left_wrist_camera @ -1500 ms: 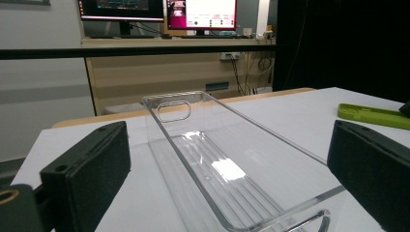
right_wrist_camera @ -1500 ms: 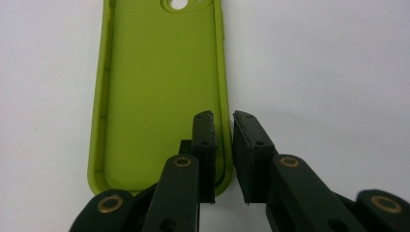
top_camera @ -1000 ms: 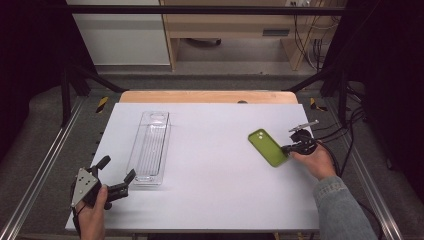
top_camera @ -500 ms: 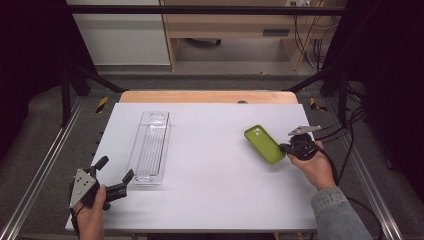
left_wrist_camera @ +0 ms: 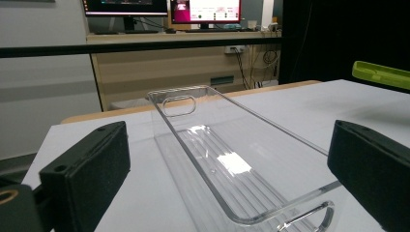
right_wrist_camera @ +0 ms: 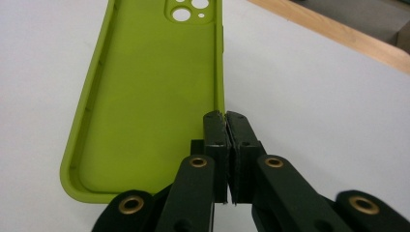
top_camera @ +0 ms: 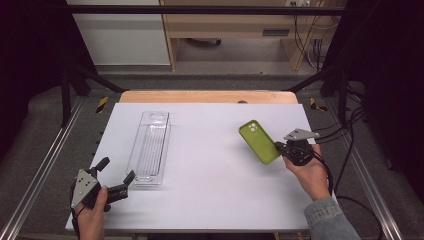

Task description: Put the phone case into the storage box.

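Note:
A lime-green phone case [top_camera: 258, 141] hangs tilted above the right part of the white table, camera holes at its far end. My right gripper [top_camera: 280, 147] is shut on the case's right side edge; in the right gripper view the jaws [right_wrist_camera: 226, 121] pinch the rim of the case [right_wrist_camera: 150, 92], hollow side up. A clear, empty plastic tray [top_camera: 151, 145] lies lengthwise at centre-left. My left gripper [top_camera: 118, 168] is open just short of the tray's near end. In the left gripper view, the tray [left_wrist_camera: 232, 159] stretches away between its jaws and the green case [left_wrist_camera: 382, 75] shows at far right.
The white table top [top_camera: 215, 195] has a wooden strip [top_camera: 207, 96] along its far edge. Metal rails [top_camera: 47, 165] run along both sides. Cables [top_camera: 345, 135] trail off the right side. A wooden bench and monitors stand beyond the table.
My right gripper has carried the green case a little leftward and upward off the table. The left gripper and the tray have stayed put.

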{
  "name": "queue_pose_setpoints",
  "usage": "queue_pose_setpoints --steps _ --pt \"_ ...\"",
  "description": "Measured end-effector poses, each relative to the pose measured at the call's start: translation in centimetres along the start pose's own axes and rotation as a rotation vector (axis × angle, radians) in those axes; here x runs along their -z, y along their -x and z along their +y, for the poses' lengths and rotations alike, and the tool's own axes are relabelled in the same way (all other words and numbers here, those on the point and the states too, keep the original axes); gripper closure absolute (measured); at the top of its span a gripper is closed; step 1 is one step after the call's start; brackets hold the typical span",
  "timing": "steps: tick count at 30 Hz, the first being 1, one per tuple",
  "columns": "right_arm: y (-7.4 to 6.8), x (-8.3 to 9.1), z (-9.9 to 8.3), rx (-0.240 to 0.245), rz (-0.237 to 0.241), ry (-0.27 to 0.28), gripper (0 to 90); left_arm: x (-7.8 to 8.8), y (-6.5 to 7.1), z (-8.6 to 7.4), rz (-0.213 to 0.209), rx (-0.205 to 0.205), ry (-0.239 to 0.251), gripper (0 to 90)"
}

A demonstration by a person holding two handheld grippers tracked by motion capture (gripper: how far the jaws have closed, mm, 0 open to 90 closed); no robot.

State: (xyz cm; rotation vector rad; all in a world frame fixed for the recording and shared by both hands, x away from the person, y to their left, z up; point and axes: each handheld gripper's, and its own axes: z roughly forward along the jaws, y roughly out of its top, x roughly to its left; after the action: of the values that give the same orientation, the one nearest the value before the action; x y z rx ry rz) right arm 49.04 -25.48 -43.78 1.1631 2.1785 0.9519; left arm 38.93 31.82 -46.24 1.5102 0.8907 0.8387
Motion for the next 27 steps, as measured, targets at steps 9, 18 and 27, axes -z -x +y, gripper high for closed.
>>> queue_pose_setpoints --steps 9,18,27 --pt "-1.1 0.4 -0.5 0.048 -0.033 0.009 88.5 0.1 0.3 0.2 -0.003 0.002 -0.018 0.9" --pt "-2.3 2.0 -1.2 0.105 -0.048 0.047 88.5 -0.6 1.2 3.1 0.003 -0.03 -0.1 1.3" --pt "-4.0 3.3 -1.5 0.166 -0.097 0.11 88.5 -2.4 3.0 6.6 -0.047 -0.066 -0.182 1.4"
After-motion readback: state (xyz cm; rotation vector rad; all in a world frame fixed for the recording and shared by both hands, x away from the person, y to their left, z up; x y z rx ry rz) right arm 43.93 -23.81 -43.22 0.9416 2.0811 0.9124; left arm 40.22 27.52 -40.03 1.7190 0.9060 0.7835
